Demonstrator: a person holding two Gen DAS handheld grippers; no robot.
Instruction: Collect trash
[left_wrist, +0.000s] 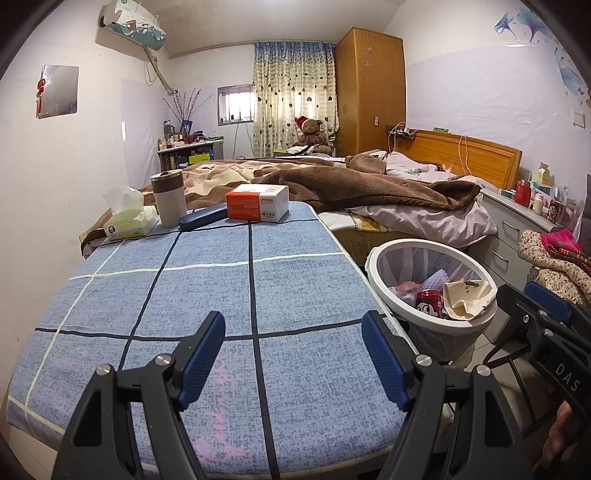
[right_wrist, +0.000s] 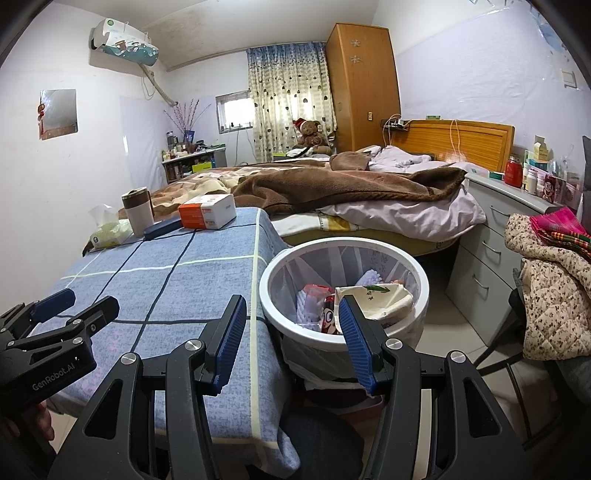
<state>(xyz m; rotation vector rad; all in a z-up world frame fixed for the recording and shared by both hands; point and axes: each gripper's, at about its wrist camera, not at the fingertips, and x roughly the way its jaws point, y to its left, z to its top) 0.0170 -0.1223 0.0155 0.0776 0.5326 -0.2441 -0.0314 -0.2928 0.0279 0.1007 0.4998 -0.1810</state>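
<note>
Both grippers (left_wrist: 293, 354) (right_wrist: 291, 341) spread, empty; white bin (right_wrist: 273, 273) with crumpled, perhaps paper, trash (right_wrist: 373, 301).

1. Left gripper (left_wrist: 293, 354): black plastic frame with triangular cut-outs; two fingers (left_wrist: 201, 356) faced with ribbed blue pads; round silver screws at the pivots. Side of body bore white lettering "GenRobot.AI".
2. Right gripper (right_wrist: 291, 341): same black frame, ribbed blue pads, silver screws. Its body bore white letters "DAS".
3. Hand (left_wrist: 559, 432): part of one showed behind the right gripper's body; no sleeve visible.
</note>
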